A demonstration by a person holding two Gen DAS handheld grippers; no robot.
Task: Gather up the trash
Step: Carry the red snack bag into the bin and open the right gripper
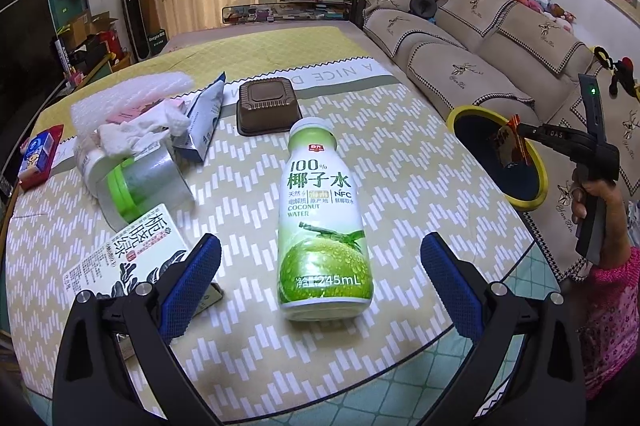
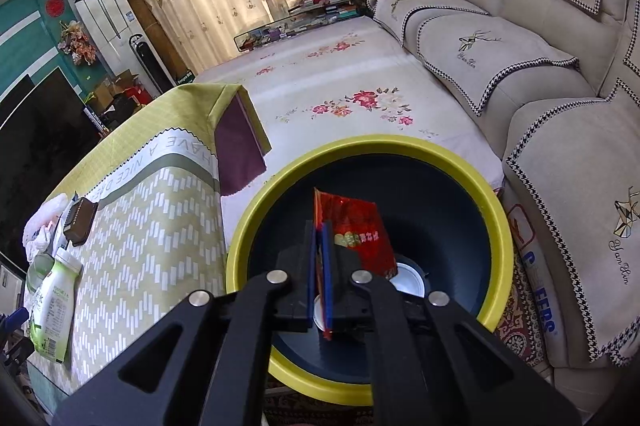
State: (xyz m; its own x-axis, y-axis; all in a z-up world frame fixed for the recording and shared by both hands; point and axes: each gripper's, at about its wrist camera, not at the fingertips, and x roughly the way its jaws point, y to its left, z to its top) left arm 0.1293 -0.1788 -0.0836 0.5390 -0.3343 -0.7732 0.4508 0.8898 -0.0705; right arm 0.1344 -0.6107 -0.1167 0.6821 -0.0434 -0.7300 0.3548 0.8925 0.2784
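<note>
A green and white coconut water bottle [image 1: 322, 222] lies on the patterned table, its cap pointing away. My left gripper [image 1: 320, 286] is open, its blue pads on either side of the bottle's base, apart from it. My right gripper [image 2: 320, 266] is shut on a red snack wrapper [image 2: 356, 230] and holds it over the mouth of the yellow-rimmed dark bin [image 2: 496, 226]. The bin [image 1: 540, 177] and the right gripper with the wrapper [image 1: 510, 141] also show at the right in the left wrist view. The bottle shows at the far left of the right wrist view [image 2: 52, 310].
On the table lie a brown plastic tray [image 1: 268, 105], a pile of foam wrap and tissue [image 1: 132, 117], a clear jar with a green lid [image 1: 140, 181], a blue pouch [image 1: 204, 121] and a tea carton [image 1: 132, 258]. A sofa [image 1: 480, 37] stands at the right, beyond the bin.
</note>
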